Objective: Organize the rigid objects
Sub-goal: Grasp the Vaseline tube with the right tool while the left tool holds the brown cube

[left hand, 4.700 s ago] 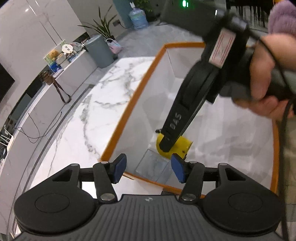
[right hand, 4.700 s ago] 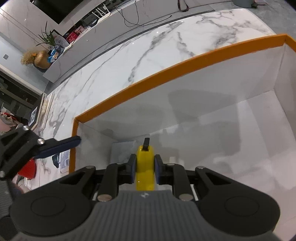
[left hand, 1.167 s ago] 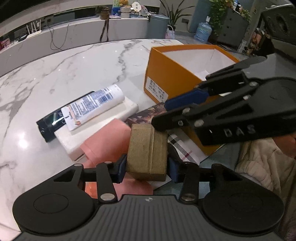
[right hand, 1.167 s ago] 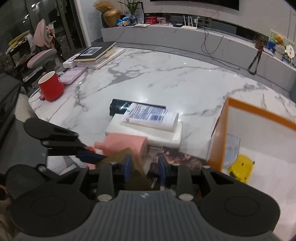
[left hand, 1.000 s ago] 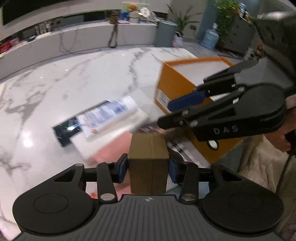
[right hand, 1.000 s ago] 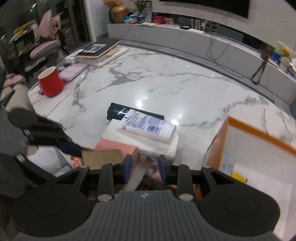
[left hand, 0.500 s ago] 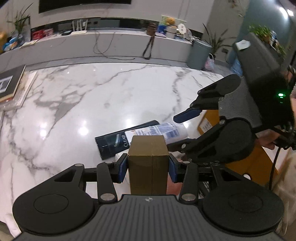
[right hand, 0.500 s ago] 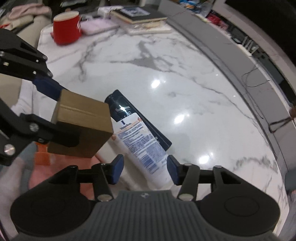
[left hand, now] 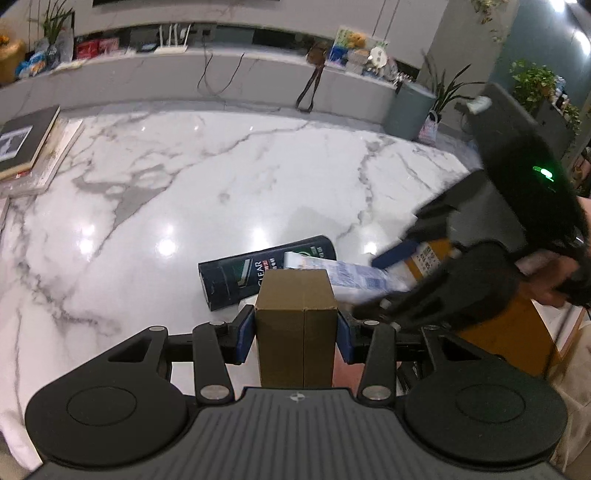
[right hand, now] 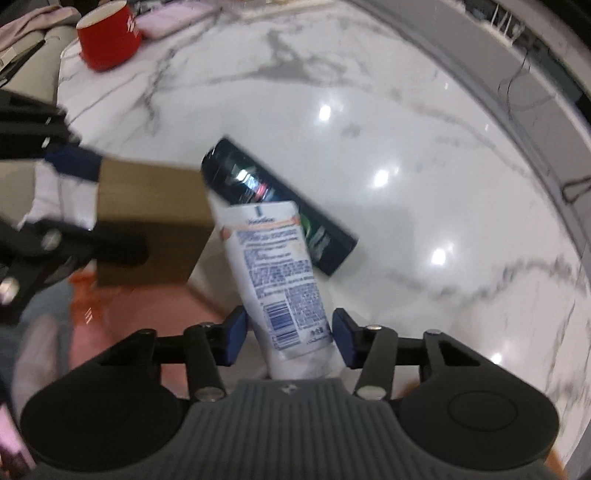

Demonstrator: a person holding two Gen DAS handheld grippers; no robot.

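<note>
- L gripper [left hand: 296, 328]: jaws clamped on the brown cardboard box [left hand: 296, 325], held clear above the worktop [left hand: 221, 177]. Same grip as a sec ago, but the box has swung away from the orange box [left hand: 506, 332] toward the open marble.
- R gripper [right hand: 288, 334]: a sec ago it hung empty near the brown box; now it's dropped over the white tube [right hand: 275, 273], jaws straddling the tube's lower end and closing. Pads look just short of touching, a sliver of gap each side – not a grip yet, I'd say.
- White tube lies across the dark shampoo bottle [right hand: 280, 206] and on a white slab; pink item [right hand: 122, 325] just beside, under the brown box.
- Orange box sits at the worktop's R edge in the L view, behind the R gripper; inside hidden now.
- Meaning: both hands loaded or nearly so. Probably the tube is next for the orange box, brown box waiting its turn.
- Risk: tube is soft-walled, may squash or slip when pinched at its end.
- Red mug [right hand: 109, 35], books [left hand: 29, 144] well apart, untouched.
</note>
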